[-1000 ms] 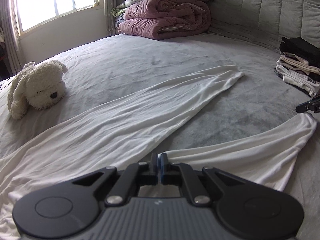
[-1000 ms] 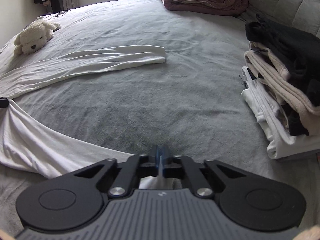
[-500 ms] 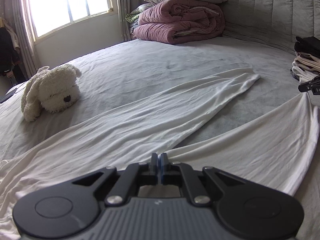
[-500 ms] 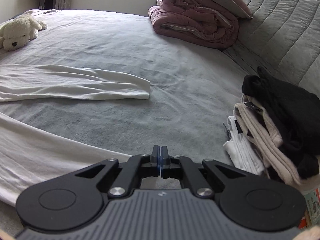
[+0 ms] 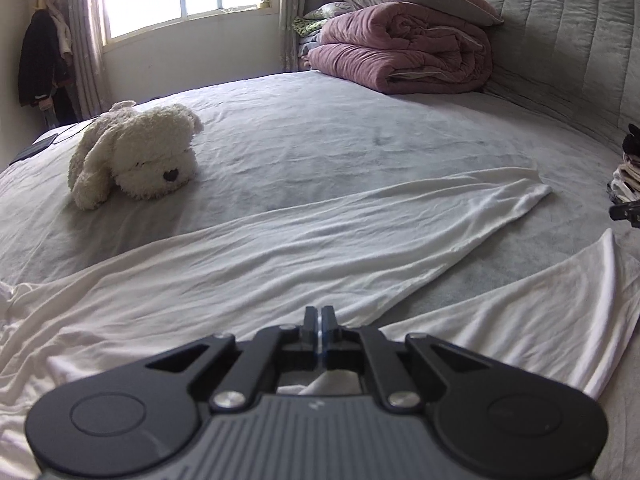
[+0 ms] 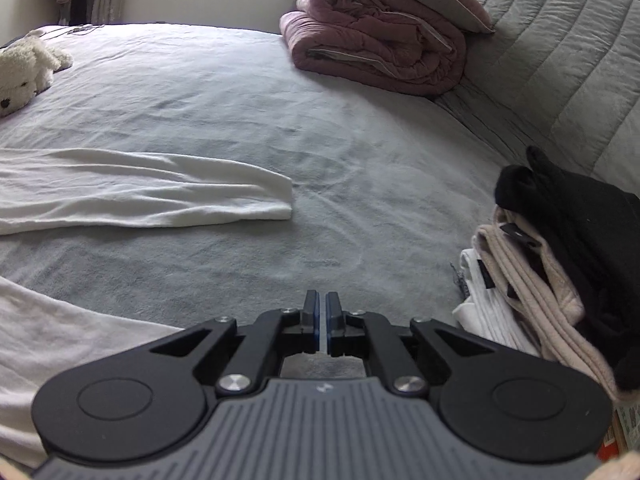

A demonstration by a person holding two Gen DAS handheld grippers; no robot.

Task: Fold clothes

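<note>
My left claw (image 5: 319,316) is low over the bed (image 5: 360,136), clamped on the white garment (image 5: 280,248). My right claw (image 6: 320,308) hovers level, fingers slightly apart, empty.

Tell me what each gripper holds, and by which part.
The left gripper pinches the white garment at its near edge. For the right gripper, it cannot be told.

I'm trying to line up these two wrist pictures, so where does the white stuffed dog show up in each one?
Left wrist: the stuffed dog lies left of centre on the bed.
Right wrist: the stuffed dog sits at the far left edge, partly cut off.
Shared landmark: the folded pink comforter by the headboard.
</note>
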